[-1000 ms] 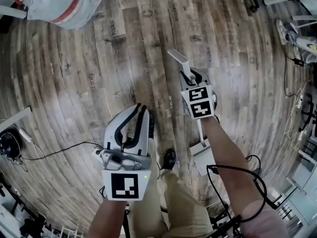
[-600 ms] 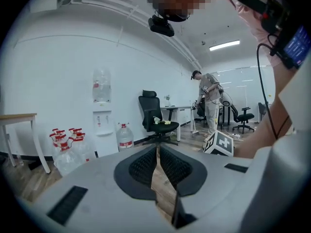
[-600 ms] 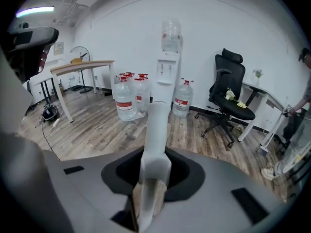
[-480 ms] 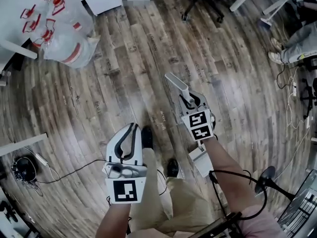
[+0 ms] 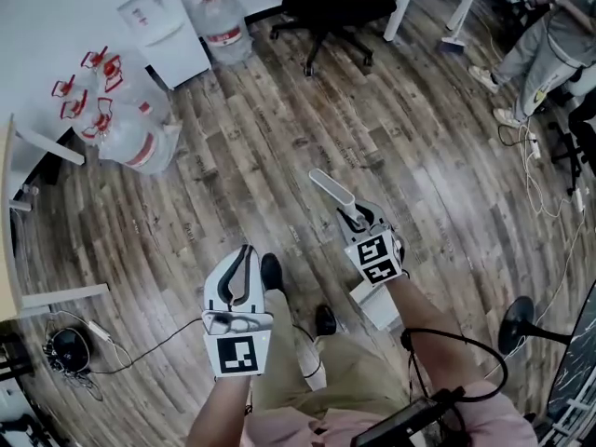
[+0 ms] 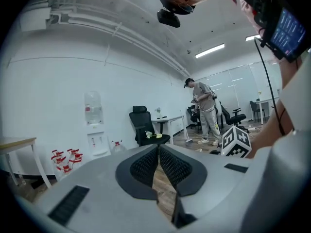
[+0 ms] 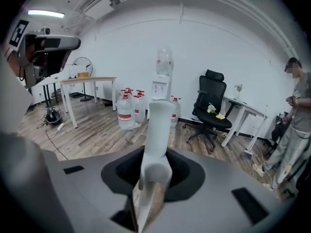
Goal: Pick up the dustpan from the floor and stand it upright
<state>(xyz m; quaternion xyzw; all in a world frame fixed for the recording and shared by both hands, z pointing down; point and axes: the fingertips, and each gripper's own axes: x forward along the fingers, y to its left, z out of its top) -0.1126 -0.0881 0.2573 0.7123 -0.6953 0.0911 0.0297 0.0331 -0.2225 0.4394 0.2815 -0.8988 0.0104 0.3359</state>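
- In the right gripper view, our right gripper (image 7: 153, 181) has its jaws clamped on the pale handle of the dustpan (image 7: 158, 130). The handle rises from between them toward 12 o'clock.
- In the left gripper view, our left gripper (image 6: 158, 153) has its jaws pressed together at the tips. Nothing is between them; only wooden floor (image 5: 233, 156) shows through the narrow slit lower down.
- From the head view, the handle sticks out past the right jaws toward 11 o'clock. The dustpan's pan end shows at 6 o'clock of the right gripper's marker cube (image 5: 377, 257), just beside our right leg. We cannot tell whether the pan touches the floor.
- The left gripper is at 8 o'clock of the right one, apart from the dustpan. Its jaws point toward 12 o'clock, just beside our dark shoe (image 5: 271, 270).
- A thin cable (image 5: 140, 338) runs across the floor at 9 o'clock of the left gripper.
- Farther out, water bottles (image 5: 121, 124) with red caps are clustered at 10 o'clock and a black office chair (image 5: 331, 7) is at 12 o'clock. A person (image 5: 549, 35) stands at 2 o'clock.
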